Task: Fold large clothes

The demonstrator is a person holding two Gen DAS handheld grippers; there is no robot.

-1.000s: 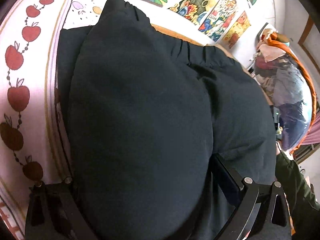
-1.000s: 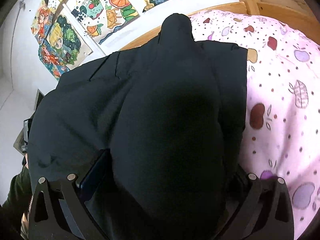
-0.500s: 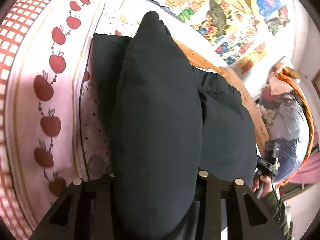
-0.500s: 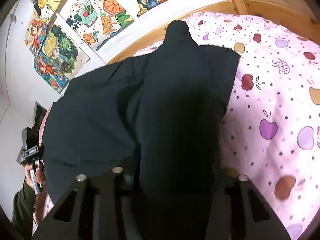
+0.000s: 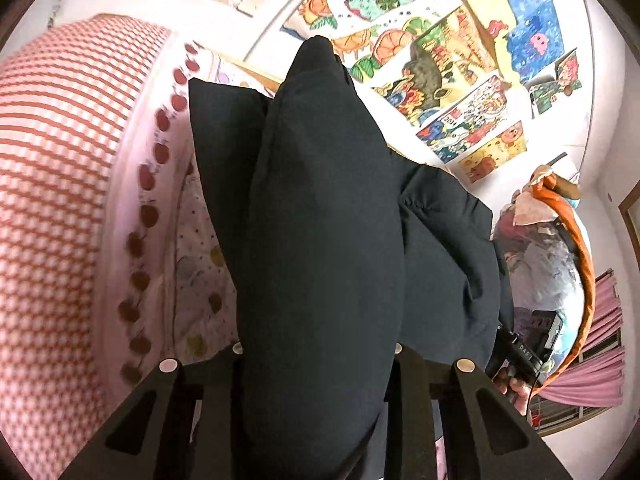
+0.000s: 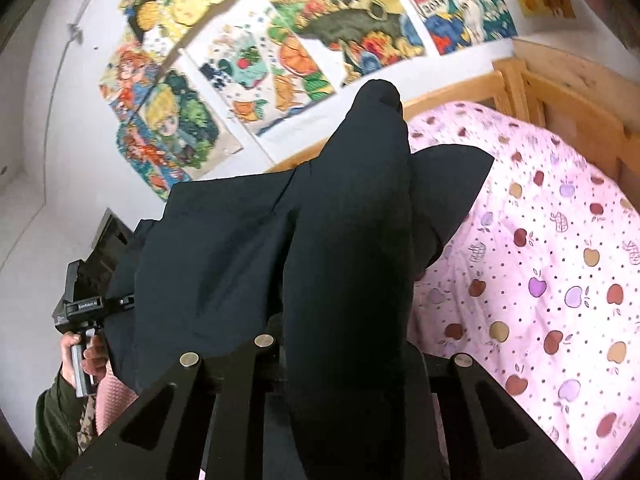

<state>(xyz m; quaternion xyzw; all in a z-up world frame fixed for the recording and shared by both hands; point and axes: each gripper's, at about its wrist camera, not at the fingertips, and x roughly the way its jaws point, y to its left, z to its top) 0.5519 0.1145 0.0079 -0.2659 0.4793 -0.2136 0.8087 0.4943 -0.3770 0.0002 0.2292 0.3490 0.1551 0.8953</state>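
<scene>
A large black garment [image 5: 320, 220] is stretched between both grippers above a pink apple-print bed sheet [image 6: 540, 260]. My left gripper [image 5: 316, 350] has a thick fold of the cloth bunched between its fingers, and its jaws are closing on it. My right gripper [image 6: 344, 344] pinches another fold of the garment [image 6: 348, 220], its jaws closing too. Both sets of fingertips are hidden under the fabric. The far part of the garment hangs down to the bed. A hand holding the other gripper's handle [image 6: 80, 312] shows at the left in the right wrist view.
A red-checked cover [image 5: 52, 160] lies at the left of the bed. A wooden bed frame [image 6: 560, 92] runs along the wall, which carries colourful posters [image 6: 304, 48]. A pile of bagged things with orange cloth [image 5: 560, 248] and a pink curtain [image 5: 600, 360] stand to the right.
Both grippers went from wide open to closed on folds of the black garment. Both then rose, lifting the cloth off the bed, so more wall and sheet show.
</scene>
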